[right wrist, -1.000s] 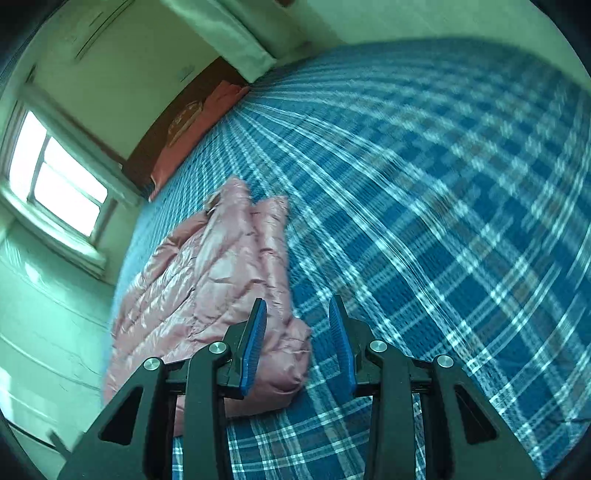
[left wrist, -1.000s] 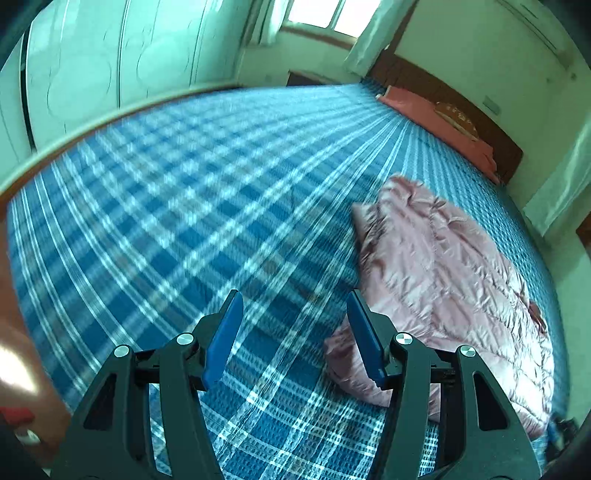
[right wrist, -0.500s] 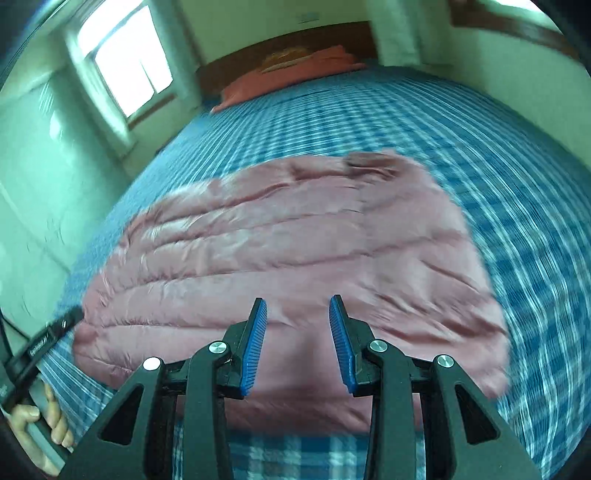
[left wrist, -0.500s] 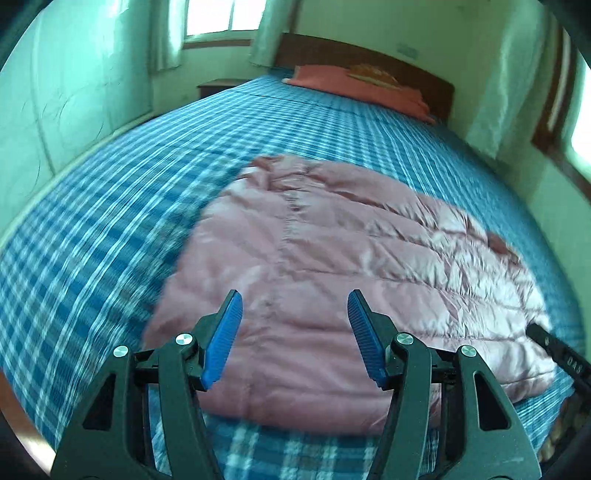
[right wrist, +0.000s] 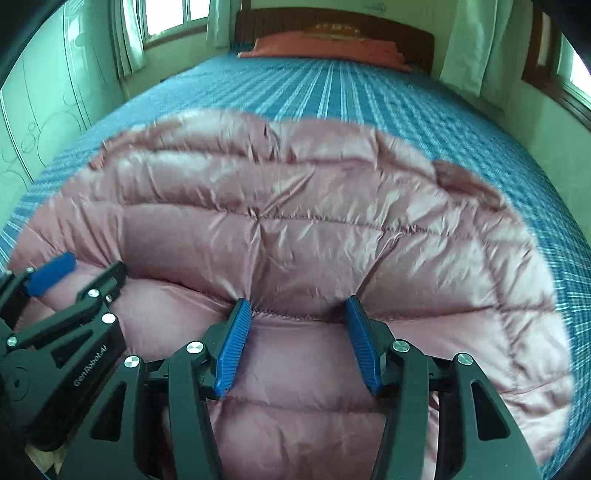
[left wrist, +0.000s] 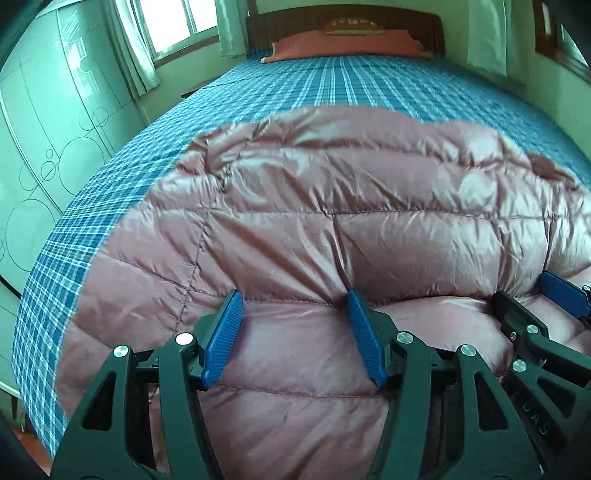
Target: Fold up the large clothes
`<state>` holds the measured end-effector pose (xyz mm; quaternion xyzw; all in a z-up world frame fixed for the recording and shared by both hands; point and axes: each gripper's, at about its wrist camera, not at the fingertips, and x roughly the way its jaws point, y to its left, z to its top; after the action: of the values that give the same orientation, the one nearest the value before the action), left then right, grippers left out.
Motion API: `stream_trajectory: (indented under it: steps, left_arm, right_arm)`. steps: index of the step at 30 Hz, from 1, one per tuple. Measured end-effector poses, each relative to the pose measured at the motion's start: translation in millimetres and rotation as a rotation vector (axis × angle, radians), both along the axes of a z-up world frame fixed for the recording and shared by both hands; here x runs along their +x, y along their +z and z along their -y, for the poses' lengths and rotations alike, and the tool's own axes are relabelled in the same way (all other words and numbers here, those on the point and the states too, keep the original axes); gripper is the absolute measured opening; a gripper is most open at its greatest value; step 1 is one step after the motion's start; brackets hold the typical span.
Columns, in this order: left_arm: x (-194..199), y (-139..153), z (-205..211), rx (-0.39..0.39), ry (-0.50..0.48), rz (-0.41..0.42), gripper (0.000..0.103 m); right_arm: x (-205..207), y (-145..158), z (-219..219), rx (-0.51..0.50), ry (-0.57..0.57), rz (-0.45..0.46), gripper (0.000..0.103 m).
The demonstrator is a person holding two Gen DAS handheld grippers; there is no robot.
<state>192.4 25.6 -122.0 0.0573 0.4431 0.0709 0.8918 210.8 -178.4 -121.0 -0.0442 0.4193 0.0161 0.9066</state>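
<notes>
A shiny pink quilted puffer jacket point(left wrist: 332, 192) lies spread on the blue plaid bed point(left wrist: 332, 85) and fills both views. My left gripper point(left wrist: 294, 297) stands open over the jacket's near part, its blue fingertips point(left wrist: 236, 299) dipping into the padding with a puff of fabric bulging between them. Beside it on the right, my right gripper point(right wrist: 298, 302) rests the same way on the jacket point(right wrist: 295, 206); its jaws are opening, and a bulge of jacket lies between them unpinched. Each gripper shows in the other's view: right gripper point(left wrist: 535, 299), left gripper point(right wrist: 79, 275).
An orange-red pillow point(left wrist: 347, 46) lies against the dark wooden headboard point(left wrist: 343, 20) at the far end. A pale green wardrobe point(left wrist: 44, 147) stands along the left bed edge. Curtained windows point(left wrist: 173, 26) are at the back left and along the right wall.
Both grippers swung from the bare bedspread beside the jacket to over it and came down close onto its near part. The right gripper's jaws now stand wider.
</notes>
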Motion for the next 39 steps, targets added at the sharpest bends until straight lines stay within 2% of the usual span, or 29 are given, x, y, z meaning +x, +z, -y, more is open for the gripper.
stream_trajectory:
  steps: [2, 4, 5, 8, 11, 14, 19, 24, 26, 29, 32, 35, 39]
  left_arm:
    - [0.9, -2.3, -1.0, 0.004, -0.002, -0.007, 0.058]
    - [-0.6, 6.6, 0.1, -0.001, -0.018, -0.018, 0.048]
    - [-1.7, 12.9, 0.6, -0.005, -0.022, -0.017, 0.048]
    - [0.1, 39.0, -0.4, -0.015, -0.022, 0.056, 0.048]
    - [19.2, 46.7, 5.2, 0.004, -0.027, 0.077, 0.048]
    - [46.0, 39.4, 8.5, 0.017, -0.009, 0.055, 0.049]
    - [69.6, 7.9, 8.0, 0.023, 0.001, -0.028, 0.05]
    - [69.6, -2.6, 11.7, 0.056, 0.005, -0.018, 0.051]
    - [66.7, 4.1, 12.6, 0.061, 0.003, -0.015, 0.05]
    - [52.2, 16.8, 8.3, 0.02, 0.007, 0.016, 0.05]
    - [43.3, 18.9, 6.9, 0.019, 0.0, 0.028, 0.05]
    - [39.5, 6.9, 5.0, 0.021, 0.001, 0.013, 0.053]
    - [39.0, -1.6, 2.6, 0.008, 0.013, 0.024, 0.055]
  right_arm:
    - [0.9, 0.2, 1.0, 0.009, -0.001, -0.005, 0.054]
    - [-0.6, 11.0, 4.5, 0.035, 0.0, -0.011, 0.053]
    - [-0.2, 16.6, 7.6, 0.052, -0.003, -0.003, 0.053]
    - [4.7, 38.9, 16.3, 0.084, -0.026, 0.055, 0.053]
    - [19.9, 48.5, 19.4, 0.091, -0.036, 0.065, 0.053]
    - [35.1, 43.9, 14.9, 0.074, -0.03, 0.051, 0.053]
    - [60.8, 12.2, 12.0, 0.054, -0.033, -0.013, 0.053]
    - [63.9, 2.1, 10.8, 0.05, -0.039, -0.007, 0.054]
    - [58.2, 9.5, 10.4, 0.044, -0.044, 0.006, 0.054]
    - [42.3, 24.3, 11.5, 0.066, -0.04, 0.05, 0.054]
    - [27.6, 28.9, 8.8, 0.067, -0.031, 0.079, 0.054]
    - [30.2, 13.0, 4.6, 0.038, -0.029, 0.043, 0.054]
    - [30.4, 0.0, 0.4, 0.008, -0.03, 0.05, 0.055]
